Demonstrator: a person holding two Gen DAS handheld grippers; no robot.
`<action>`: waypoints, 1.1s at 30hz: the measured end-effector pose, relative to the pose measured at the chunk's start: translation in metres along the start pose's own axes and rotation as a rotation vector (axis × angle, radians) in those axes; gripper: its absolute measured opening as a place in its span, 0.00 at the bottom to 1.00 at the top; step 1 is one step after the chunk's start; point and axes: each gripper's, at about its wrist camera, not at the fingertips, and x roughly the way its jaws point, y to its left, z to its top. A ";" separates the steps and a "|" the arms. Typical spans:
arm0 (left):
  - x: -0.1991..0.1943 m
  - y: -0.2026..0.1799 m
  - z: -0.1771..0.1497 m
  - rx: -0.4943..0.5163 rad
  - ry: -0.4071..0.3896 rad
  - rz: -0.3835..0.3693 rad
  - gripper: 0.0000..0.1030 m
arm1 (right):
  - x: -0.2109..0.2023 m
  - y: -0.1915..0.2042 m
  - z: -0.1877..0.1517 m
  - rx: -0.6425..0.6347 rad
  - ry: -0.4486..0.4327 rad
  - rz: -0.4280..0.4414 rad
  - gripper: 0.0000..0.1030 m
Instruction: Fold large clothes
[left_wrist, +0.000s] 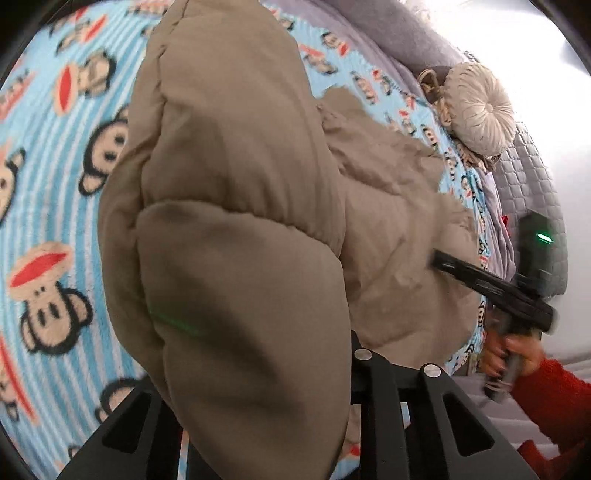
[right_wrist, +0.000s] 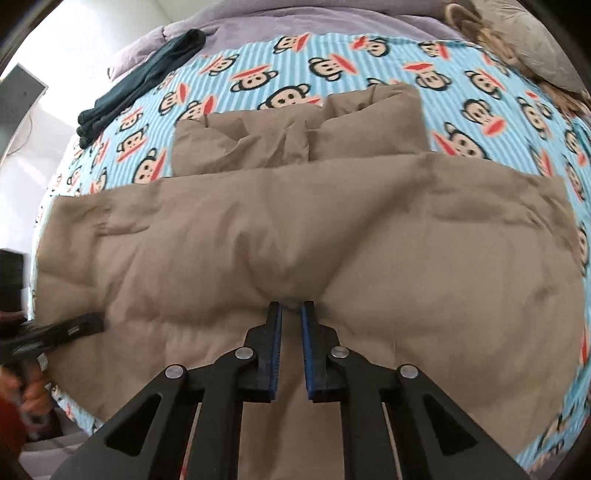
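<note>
You face a bed (right_wrist: 436, 96) covered by a blue striped monkey-print blanket (right_wrist: 351, 55). Beyond it lie a lilac quilt (right_wrist: 295, 26) and a round cream pillow (left_wrist: 482, 110); bright daylight washes the wall (left_wrist: 517, 37).

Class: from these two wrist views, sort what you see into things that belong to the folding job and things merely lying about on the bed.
Belonging to the job:
- tan padded coat
- left tool, shut on the coat
- right tool, pinching coat fabric

Just lying about:
- dark green garment
- round pleated cushion
- monkey-print blanket, the work surface

A bed (right_wrist: 369, 22) carries a blue striped monkey-print blanket (right_wrist: 369, 59). On the blanket lie a tan padded coat (right_wrist: 295, 229), dark folded clothes (right_wrist: 147, 74) at one edge, and a round pleated cushion (left_wrist: 480, 110).
</note>
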 end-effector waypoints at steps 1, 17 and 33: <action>-0.009 -0.013 -0.001 0.003 -0.013 0.001 0.26 | 0.006 -0.002 0.003 0.008 0.002 0.010 0.11; 0.018 -0.291 -0.010 0.109 -0.049 0.212 0.26 | 0.061 -0.074 0.025 0.245 0.127 0.392 0.03; 0.122 -0.341 -0.025 0.171 0.155 0.049 0.70 | -0.056 -0.233 -0.017 0.445 0.009 0.436 0.43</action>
